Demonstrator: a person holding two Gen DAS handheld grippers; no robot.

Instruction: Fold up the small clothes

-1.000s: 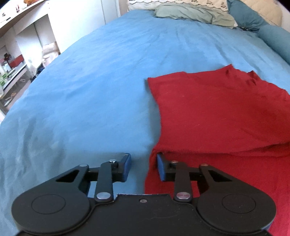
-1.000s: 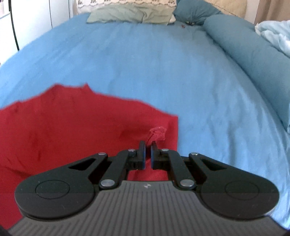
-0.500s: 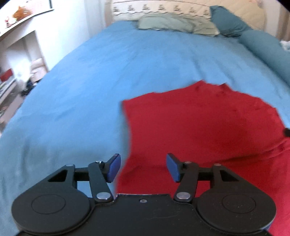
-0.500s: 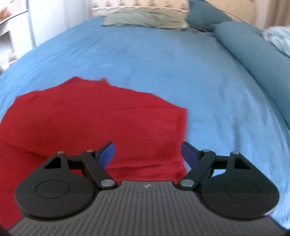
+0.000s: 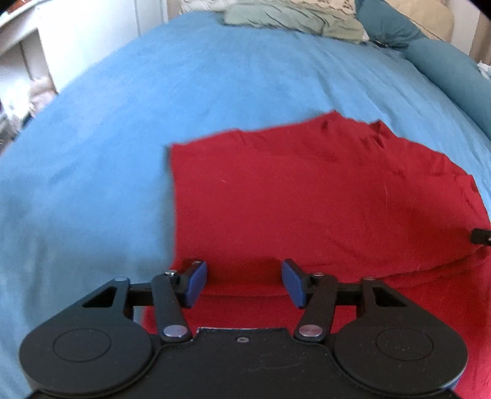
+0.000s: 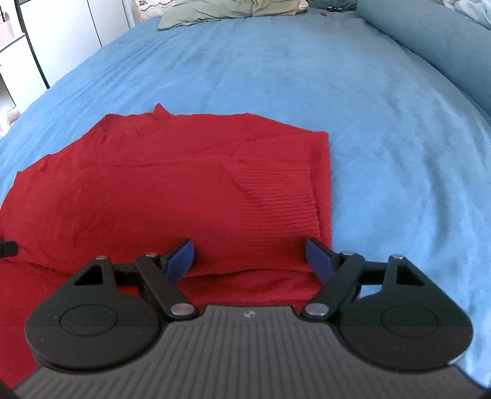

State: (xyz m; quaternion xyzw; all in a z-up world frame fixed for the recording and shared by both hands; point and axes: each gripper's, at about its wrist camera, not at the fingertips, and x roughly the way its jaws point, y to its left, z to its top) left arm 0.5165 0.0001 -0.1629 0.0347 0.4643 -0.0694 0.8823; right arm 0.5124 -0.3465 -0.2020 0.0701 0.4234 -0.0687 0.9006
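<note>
A red knit sweater (image 5: 307,196) lies partly folded on the blue bedspread (image 5: 184,92). In the right wrist view the sweater (image 6: 153,190) shows a ribbed cuff (image 6: 276,196) folded over its right side. My left gripper (image 5: 244,284) is open and empty, just above the sweater's near left part. My right gripper (image 6: 250,257) is open wide and empty, above the folded near edge by the cuff. A black tip of the right gripper (image 5: 481,236) shows at the right edge of the left wrist view.
Grey-green pillows (image 6: 227,10) and a teal bolster (image 6: 429,40) lie at the head and right side of the bed. White furniture (image 5: 46,46) stands off the bed's left side. Bare bedspread (image 6: 399,153) surrounds the sweater.
My right gripper was shut on a pinch of red fabric and has let go and opened wide. My left gripper opened wider. Both drew back a little; the folded layer now rests flat.
</note>
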